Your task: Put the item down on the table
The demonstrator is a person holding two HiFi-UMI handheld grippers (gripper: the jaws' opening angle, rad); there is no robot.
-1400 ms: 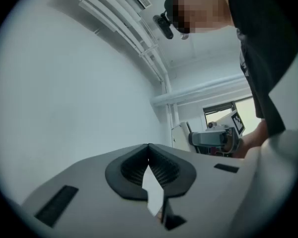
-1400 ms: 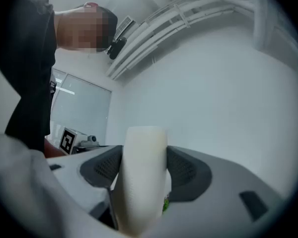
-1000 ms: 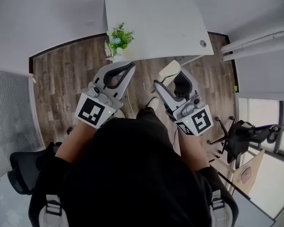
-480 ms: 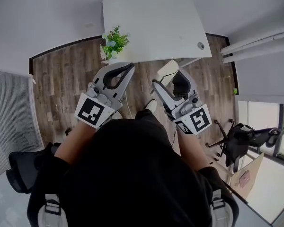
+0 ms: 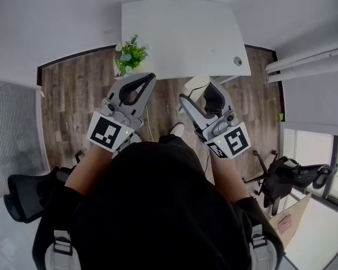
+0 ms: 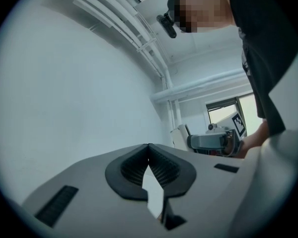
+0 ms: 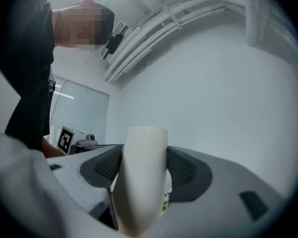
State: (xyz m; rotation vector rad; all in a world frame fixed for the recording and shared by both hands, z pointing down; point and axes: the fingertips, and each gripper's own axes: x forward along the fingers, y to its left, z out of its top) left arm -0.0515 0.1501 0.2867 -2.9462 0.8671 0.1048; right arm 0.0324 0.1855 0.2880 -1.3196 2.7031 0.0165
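A cream-white cylindrical item [image 7: 139, 177] stands clamped between the jaws of my right gripper [image 5: 201, 89]; in the head view the same item [image 5: 195, 85] pokes out above the gripper, just short of the white table [image 5: 180, 35]. My left gripper [image 5: 141, 84] is shut with its tips touching and nothing held, seen in its own view as closed black pads [image 6: 150, 168]. Both grippers are raised in front of the person's dark torso and tilted up toward the wall and ceiling.
A small potted plant [image 5: 128, 54] sits at the table's front left corner. A round grommet [image 5: 237, 61] marks the table's right end. Wooden floor lies below; black office chairs stand at lower left [image 5: 28, 193] and lower right [image 5: 287, 173]. White pipes run at the right.
The table and plant have shifted slightly left and up in the head view as the person moves toward the table. Both grippers keep their states, the right still holding the item.
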